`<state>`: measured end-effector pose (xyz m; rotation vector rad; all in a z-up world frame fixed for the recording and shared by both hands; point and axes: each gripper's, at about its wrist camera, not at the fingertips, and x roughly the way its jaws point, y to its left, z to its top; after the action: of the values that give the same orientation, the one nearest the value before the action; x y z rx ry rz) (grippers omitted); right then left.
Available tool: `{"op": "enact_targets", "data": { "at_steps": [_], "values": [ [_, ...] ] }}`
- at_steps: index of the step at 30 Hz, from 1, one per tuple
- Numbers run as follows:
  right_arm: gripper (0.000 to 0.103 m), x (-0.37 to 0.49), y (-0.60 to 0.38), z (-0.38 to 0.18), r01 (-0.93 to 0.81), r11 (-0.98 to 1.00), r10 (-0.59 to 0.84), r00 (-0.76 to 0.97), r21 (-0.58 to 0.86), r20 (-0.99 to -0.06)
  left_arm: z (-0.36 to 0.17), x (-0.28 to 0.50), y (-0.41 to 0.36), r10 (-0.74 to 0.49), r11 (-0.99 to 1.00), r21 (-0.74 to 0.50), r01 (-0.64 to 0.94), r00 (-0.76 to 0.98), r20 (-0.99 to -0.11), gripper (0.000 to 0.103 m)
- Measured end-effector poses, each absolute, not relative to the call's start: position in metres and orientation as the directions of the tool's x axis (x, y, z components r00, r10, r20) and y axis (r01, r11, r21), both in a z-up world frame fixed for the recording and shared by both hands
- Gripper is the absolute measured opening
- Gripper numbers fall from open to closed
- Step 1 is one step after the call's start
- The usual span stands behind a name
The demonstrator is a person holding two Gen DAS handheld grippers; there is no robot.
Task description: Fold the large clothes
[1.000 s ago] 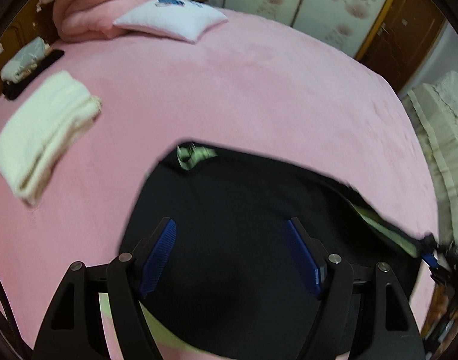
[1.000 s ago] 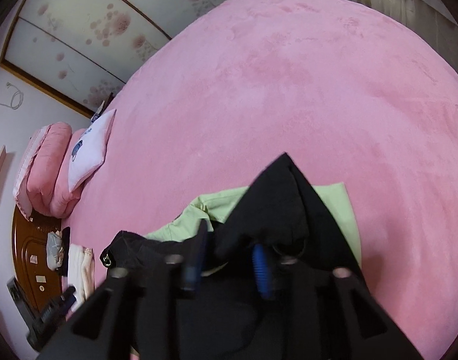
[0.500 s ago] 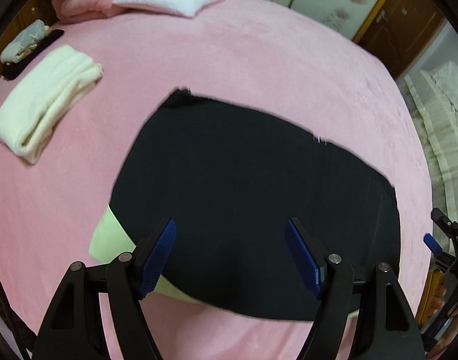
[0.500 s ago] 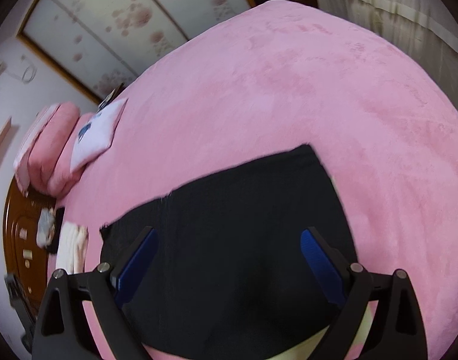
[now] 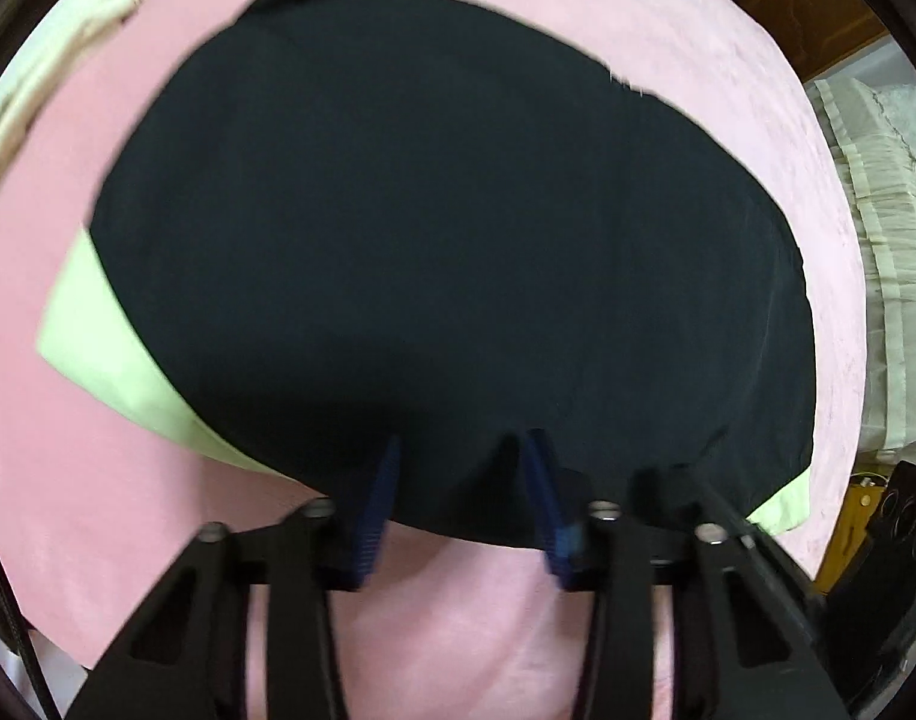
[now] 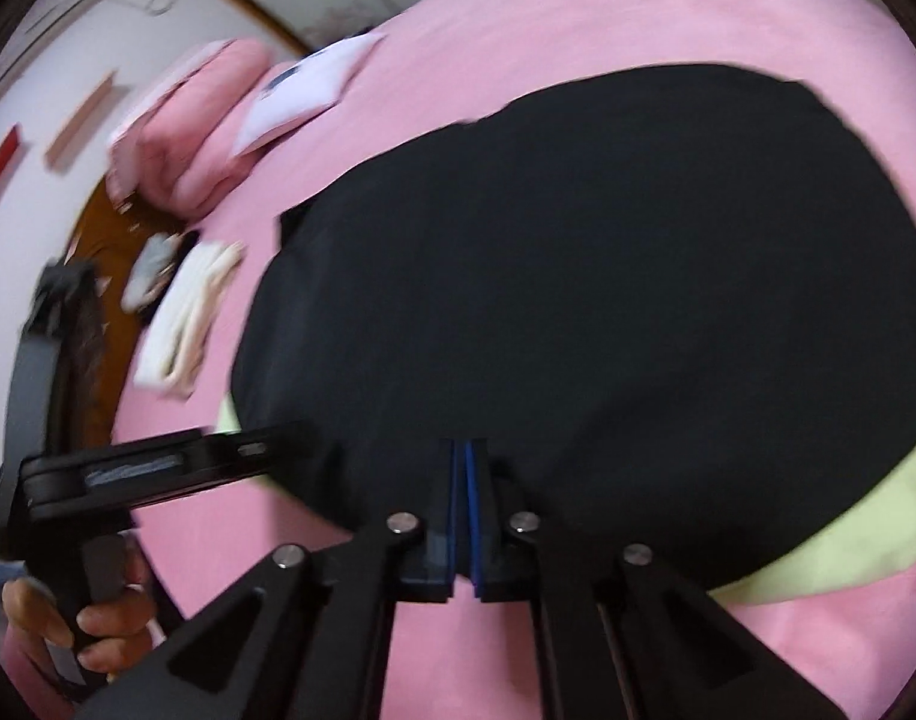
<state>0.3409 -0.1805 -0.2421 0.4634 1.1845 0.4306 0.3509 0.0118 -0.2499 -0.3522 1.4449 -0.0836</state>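
A large black garment (image 5: pixel 446 228) with a pale green lining (image 5: pixel 110 348) lies spread flat on the pink bed (image 5: pixel 98 510). My left gripper (image 5: pixel 464 480) points steeply down at its near hem. Its jaws are closing with a bulge of black cloth between the blue pads, and a gap still shows. In the right wrist view the same garment (image 6: pixel 608 276) fills the middle, with green lining (image 6: pixel 848 540) showing at the lower right. My right gripper (image 6: pixel 465 450) is shut with its pads together on the near hem, which looks pinched.
A folded cream cloth (image 5: pixel 50 60) lies on the bed to the left of the garment. A white pillow (image 6: pixel 308 90) and a rolled pink quilt (image 6: pixel 188 126) sit at the head end. A hand (image 6: pixel 98 618) holds the left gripper's handle. Pale bedding (image 5: pixel 878 240) lies beyond the bed's right edge.
The garment, held bunched a second ago, now lies flat. Both grippers have dropped to its near hem. The right jaws opened wide, then shut; the left jaws have narrowed.
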Motion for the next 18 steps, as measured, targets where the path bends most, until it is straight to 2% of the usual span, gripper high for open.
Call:
{"op": "enact_targets", "data": {
  "at_steps": [4, 8, 11, 13, 17, 18],
  "values": [
    [0.002, 0.347, -0.17, -0.259, -0.086, 0.847, 0.526, 0.285, 0.525, -0.801, -0.263, 0.349, 0.005, -0.263, 0.946, -0.278, -0.165, 0.105, -0.959, 0.034],
    [0.0, 0.354, -0.179, -0.276, -0.073, 0.83, 0.549, 0.271, 0.552, -0.79, -0.274, 0.353, 0.0, -0.238, 0.954, -0.25, -0.168, 0.084, -0.967, 0.034],
    [0.0, 0.351, -0.193, -0.285, -0.061, 0.888, 0.454, 0.283, 0.456, -0.845, -0.281, 0.354, -0.004, -0.188, 0.966, -0.197, -0.169, 0.067, -0.98, 0.034],
    [0.0, 0.345, -0.216, -0.287, -0.017, 0.91, 0.398, 0.305, 0.414, -0.865, -0.281, 0.354, -0.005, -0.158, 0.97, -0.167, -0.179, 0.066, -0.985, 0.034],
    [0.0, 0.327, -0.287, -0.29, 0.154, 0.878, 0.382, 0.348, 0.454, -0.856, -0.277, 0.352, 0.01, -0.088, 0.962, -0.11, -0.249, 0.098, -0.991, 0.035],
    [0.0, 0.32, -0.305, -0.289, 0.204, 0.889, 0.322, 0.359, 0.411, -0.876, -0.277, 0.351, 0.015, -0.055, 0.961, -0.08, -0.266, 0.099, -0.994, 0.035]
  ]
}}
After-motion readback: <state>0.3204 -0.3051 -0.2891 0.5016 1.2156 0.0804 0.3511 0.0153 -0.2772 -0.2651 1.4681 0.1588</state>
